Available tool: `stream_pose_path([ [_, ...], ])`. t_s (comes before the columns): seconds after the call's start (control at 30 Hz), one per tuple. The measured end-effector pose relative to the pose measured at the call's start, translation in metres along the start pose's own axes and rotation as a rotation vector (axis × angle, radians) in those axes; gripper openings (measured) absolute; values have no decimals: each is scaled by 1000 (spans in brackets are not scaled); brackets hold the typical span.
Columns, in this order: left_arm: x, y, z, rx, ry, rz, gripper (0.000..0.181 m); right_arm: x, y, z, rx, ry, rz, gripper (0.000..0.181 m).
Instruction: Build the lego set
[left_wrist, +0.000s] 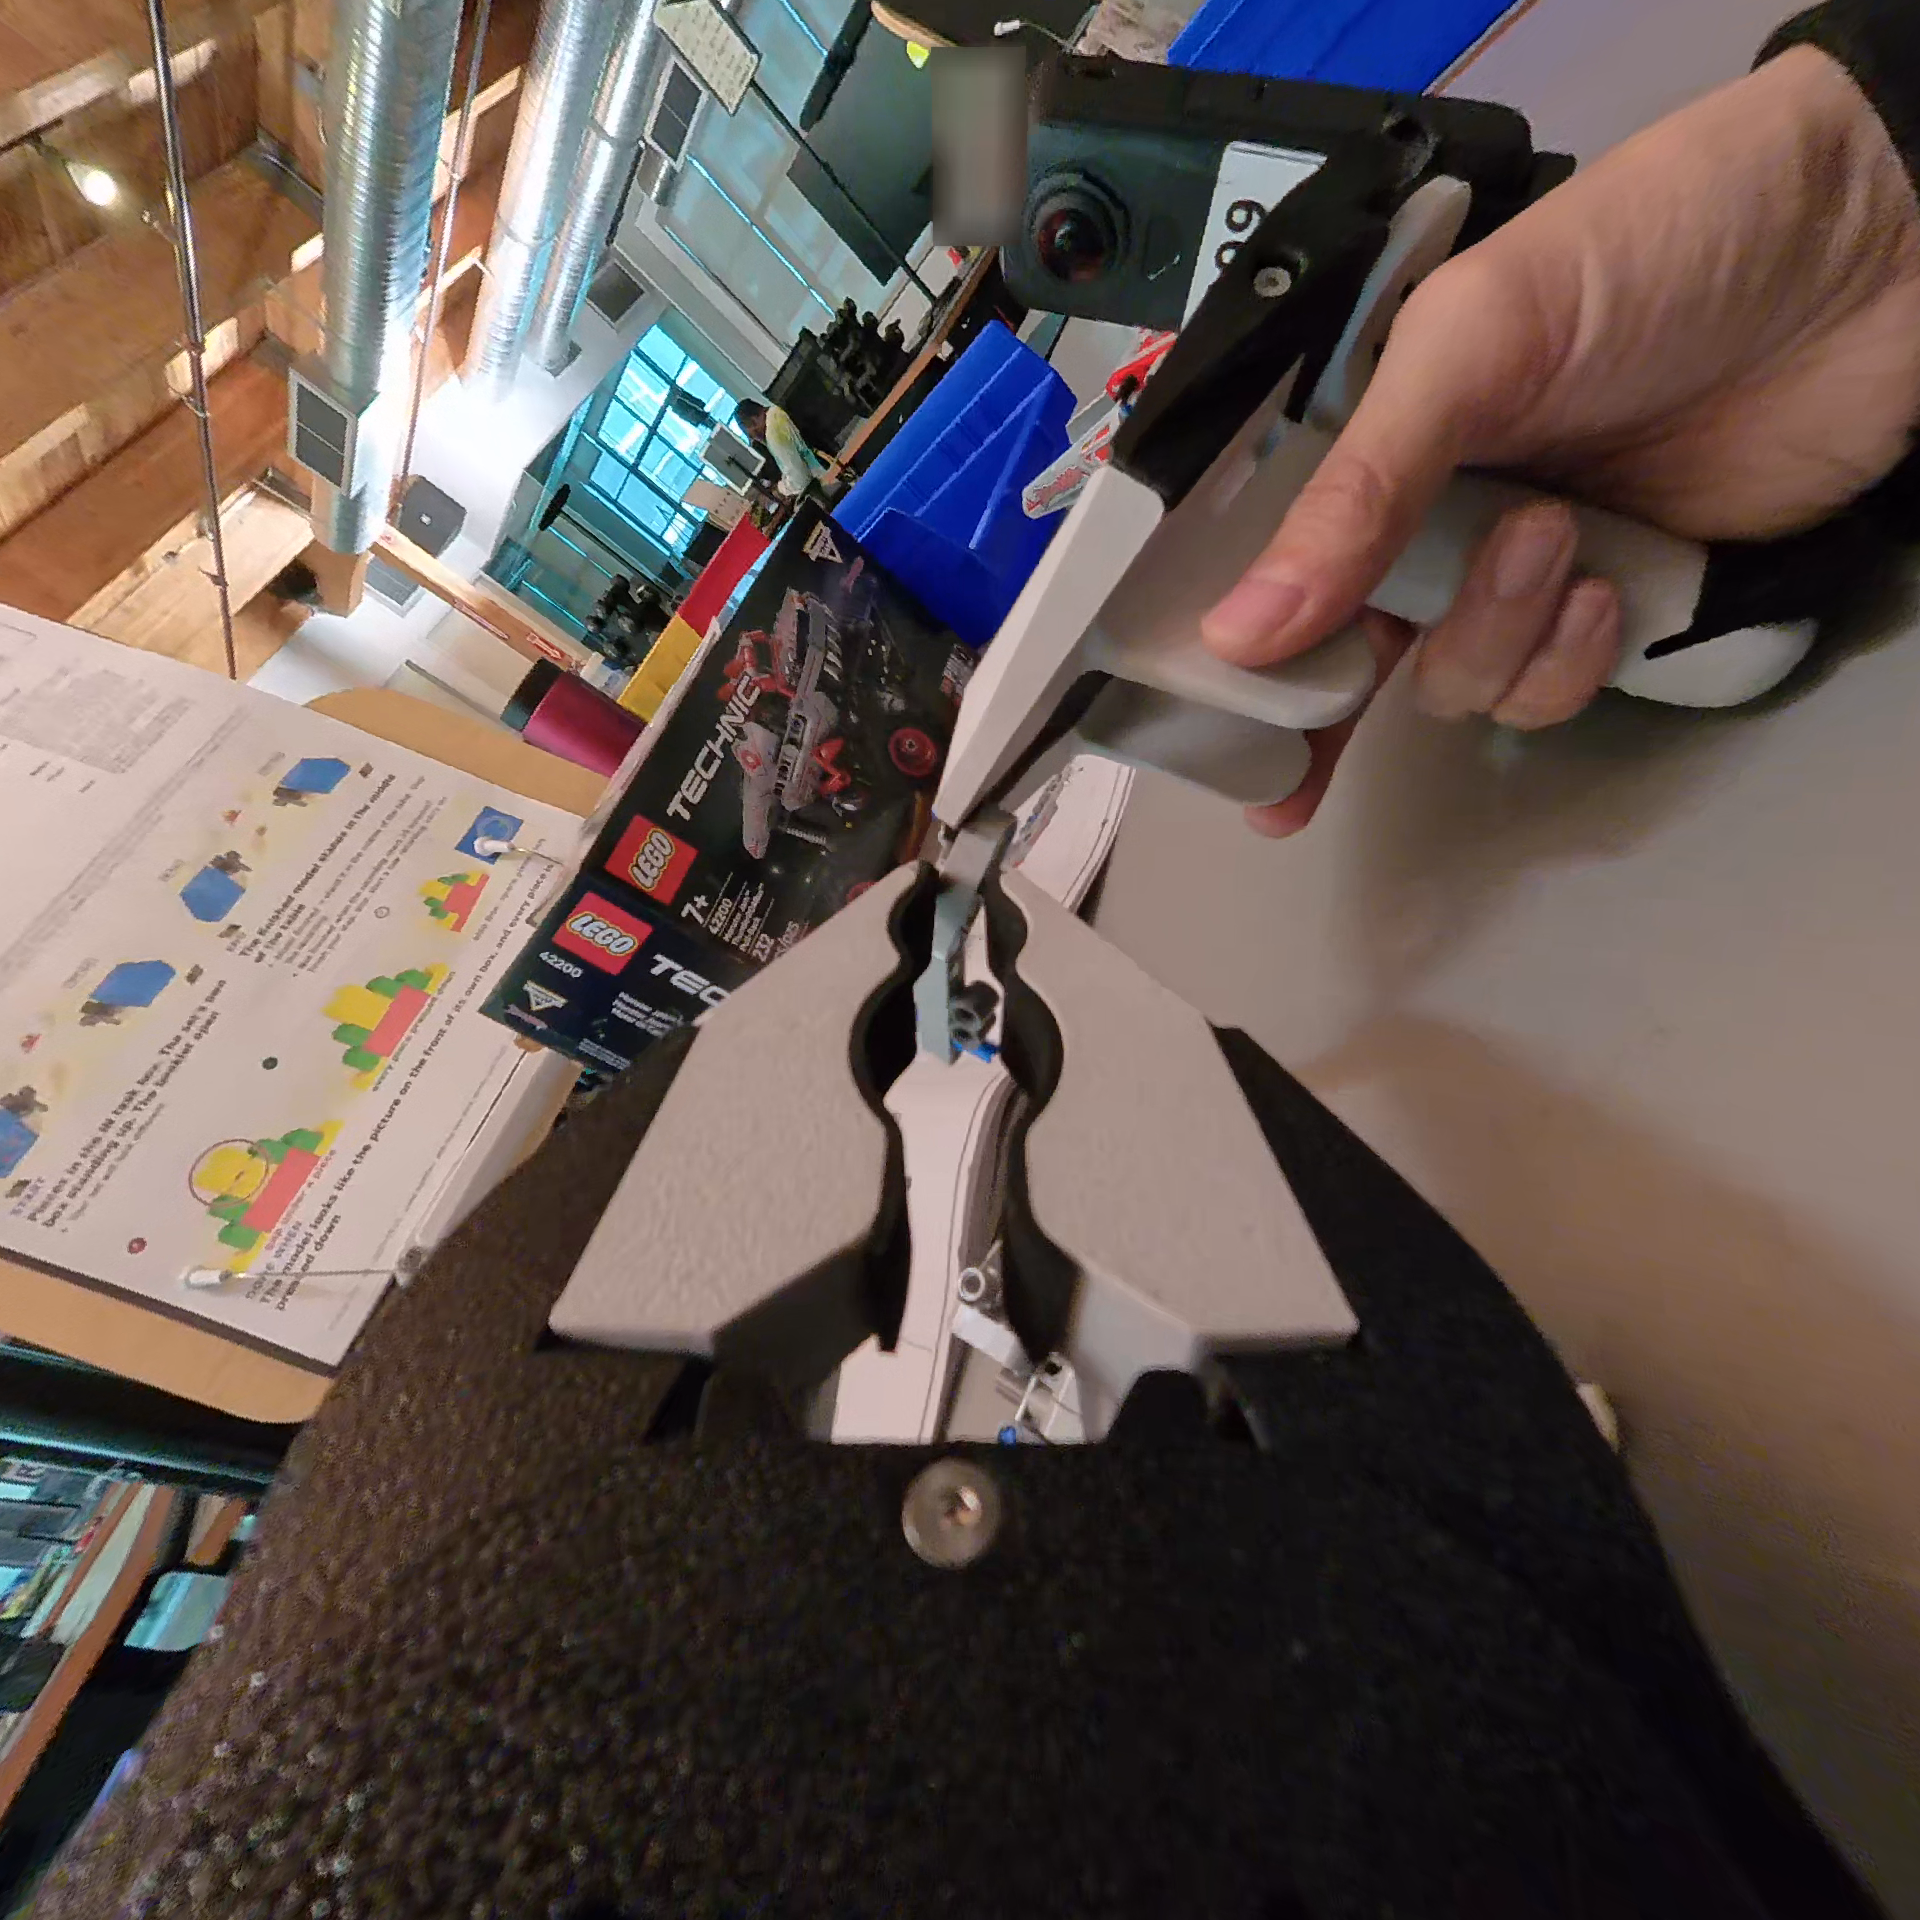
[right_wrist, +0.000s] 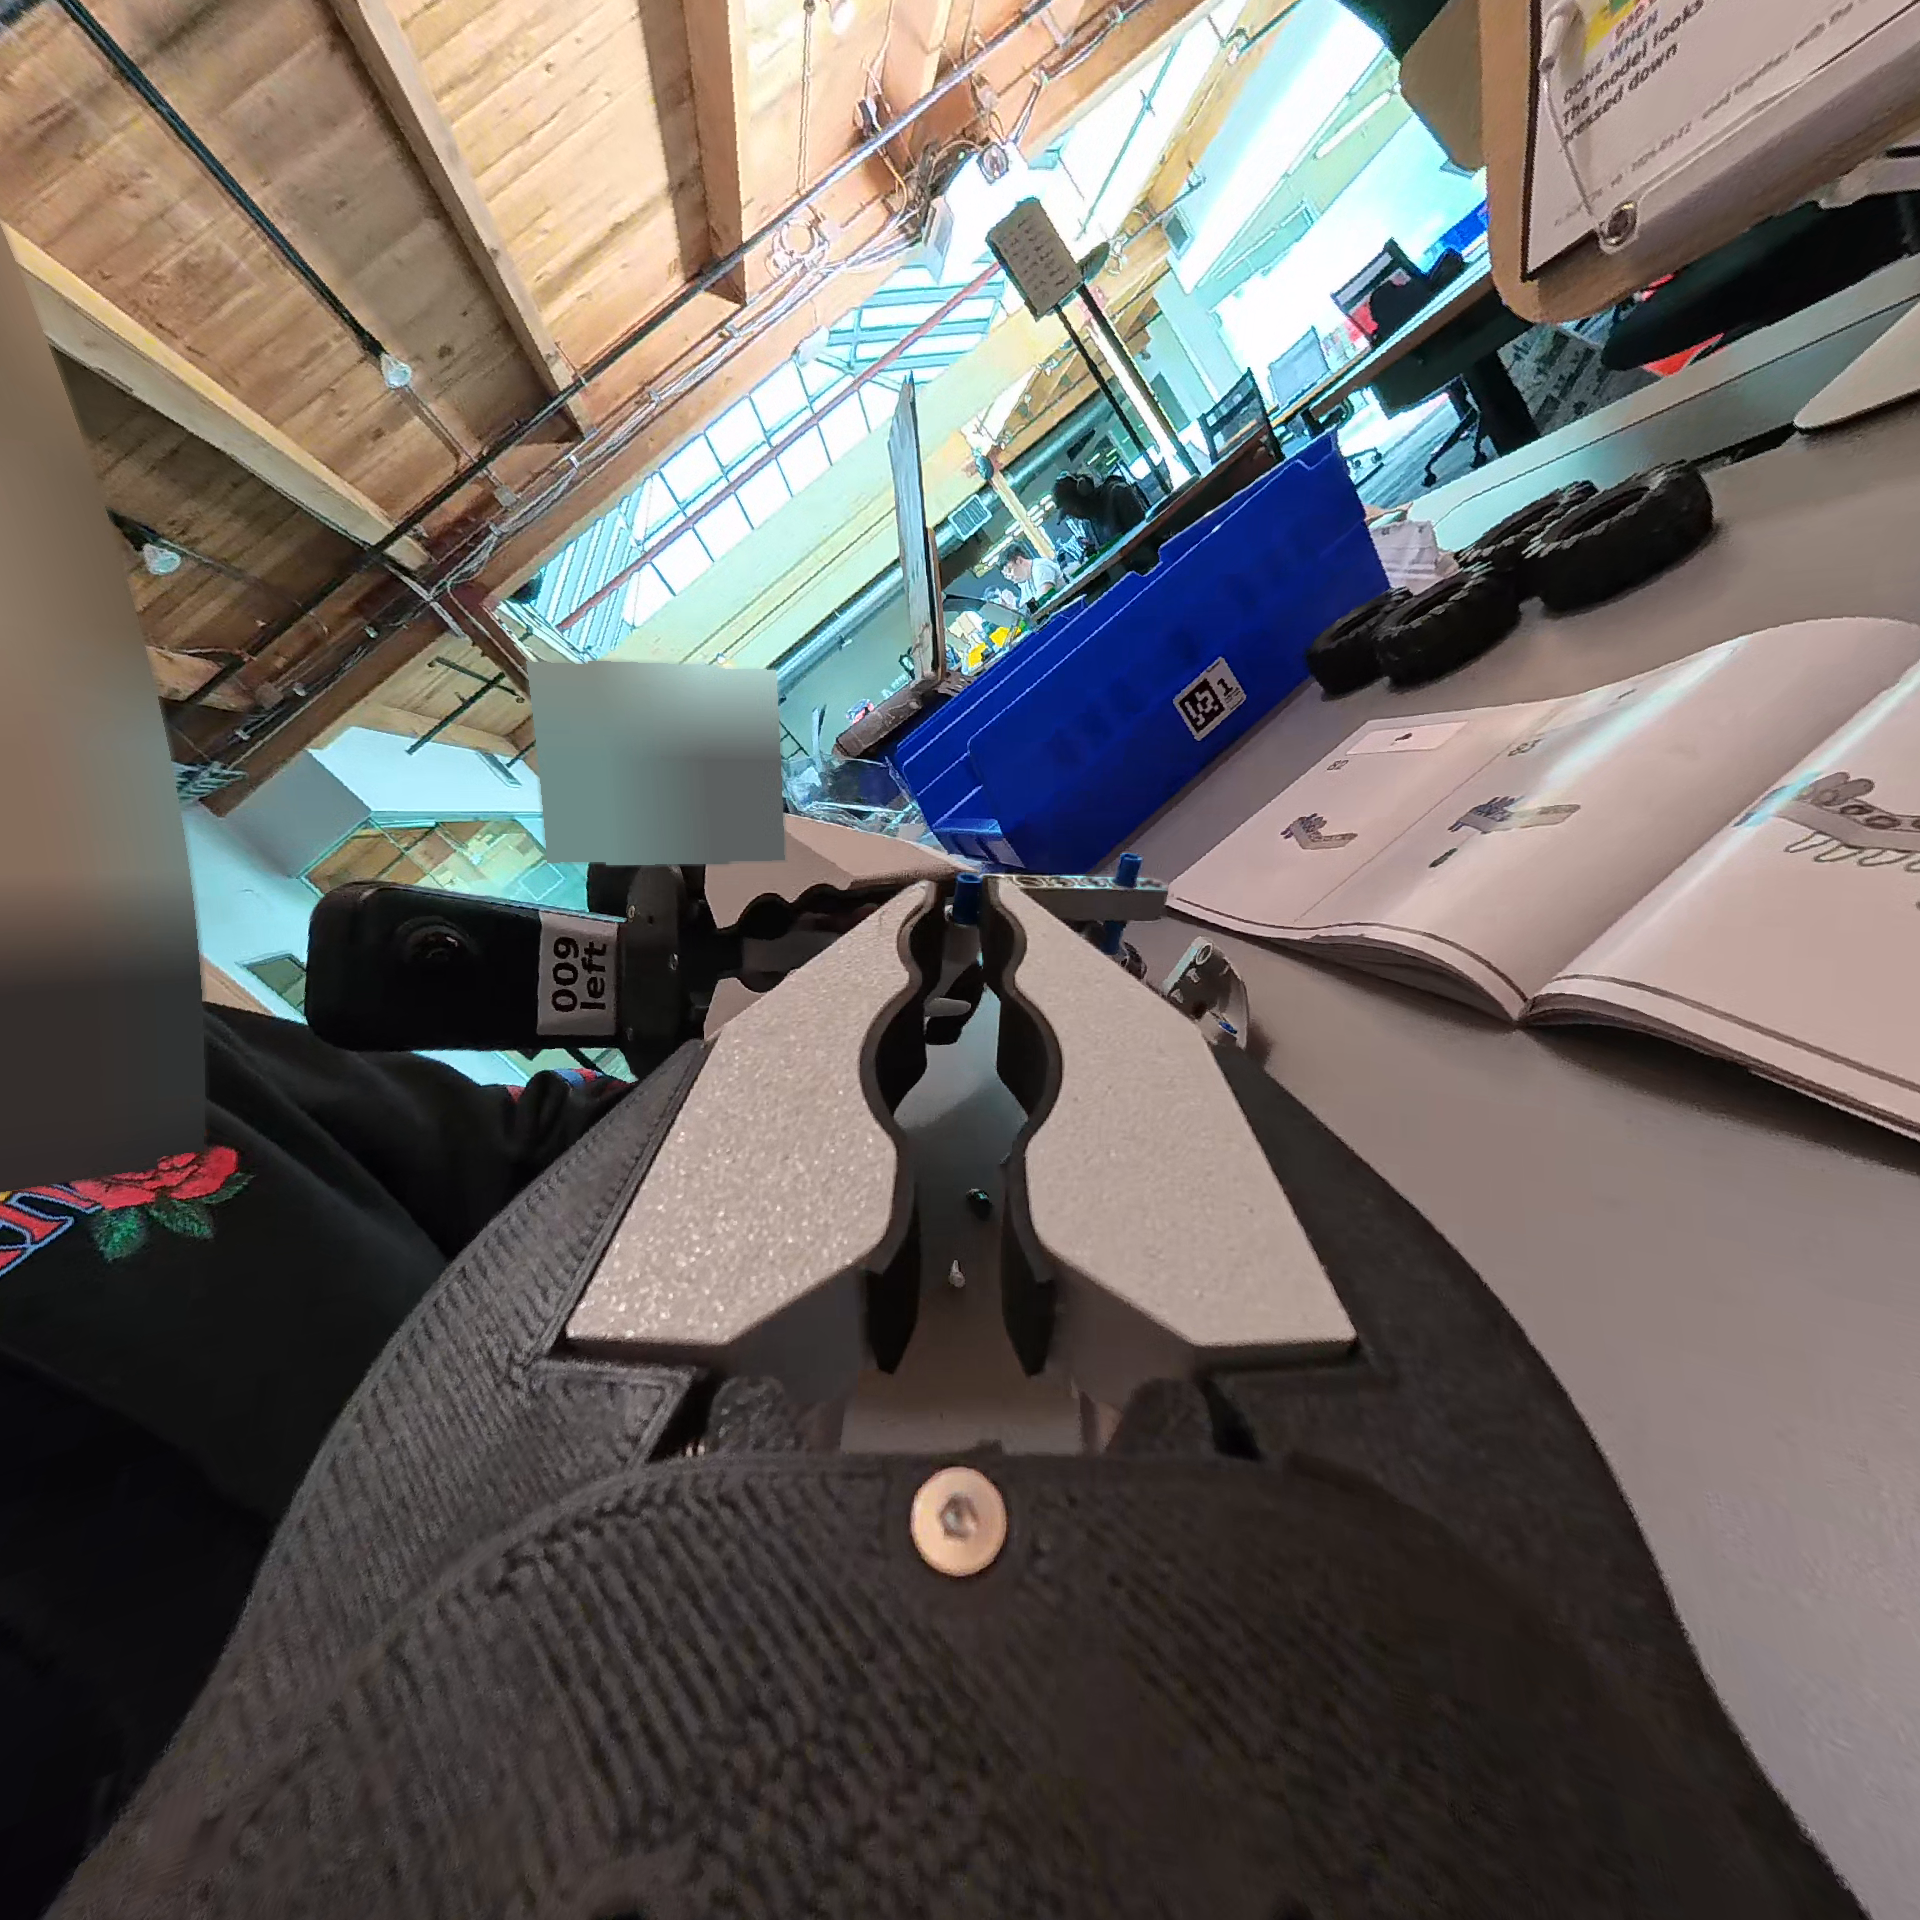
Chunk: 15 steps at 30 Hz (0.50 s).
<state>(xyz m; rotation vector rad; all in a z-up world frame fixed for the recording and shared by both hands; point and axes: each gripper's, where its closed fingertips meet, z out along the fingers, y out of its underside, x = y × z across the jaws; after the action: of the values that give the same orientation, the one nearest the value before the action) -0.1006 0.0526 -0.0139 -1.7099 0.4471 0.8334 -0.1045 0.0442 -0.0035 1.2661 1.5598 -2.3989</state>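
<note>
In the left wrist view my left gripper (left_wrist: 951, 914) is shut on a grey Technic beam (left_wrist: 948, 951) that carries black and blue pins lower down. My right gripper (left_wrist: 975, 823), held by a hand, comes in from the upper right, and its tips meet the beam's top end. In the right wrist view my right gripper (right_wrist: 964, 902) is shut on a small blue pin (right_wrist: 966, 896). The grey beam (right_wrist: 1081, 894) sticks out to the right behind the tips, with another blue pin on it. The left gripper's body (right_wrist: 582, 977) lies to the left.
The Lego box (left_wrist: 748, 790) and a printed sheet on a board (left_wrist: 260, 987) stand to the left. A blue bin (right_wrist: 1143, 707), black tyres (right_wrist: 1507, 582) and an open instruction booklet (right_wrist: 1558, 883) lie on the grey table (right_wrist: 1455, 1299). Small loose parts (right_wrist: 1205, 977) lie near the booklet. Left and right tips are no more than a few centimetres apart.
</note>
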Motion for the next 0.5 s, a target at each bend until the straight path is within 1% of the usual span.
stream_pose_path([
  [0.1, -1, 1, 0, -15, -12, 32, 6, -1, 0, 0, -3, 0, -10, 10],
  [0.27, -7, 2, -3, -27, -23, 50, 6, 2, 1, 2, -11, 42, -44, 13],
  [0.43, -4, 3, -6, -38, 51, 5, 5, 2, 7, 7, -56, 80, -90, 17],
  [0.5, -4, 4, -7, -37, 79, -42, 5, -2, 10, 10, -58, 67, -92, 9],
])
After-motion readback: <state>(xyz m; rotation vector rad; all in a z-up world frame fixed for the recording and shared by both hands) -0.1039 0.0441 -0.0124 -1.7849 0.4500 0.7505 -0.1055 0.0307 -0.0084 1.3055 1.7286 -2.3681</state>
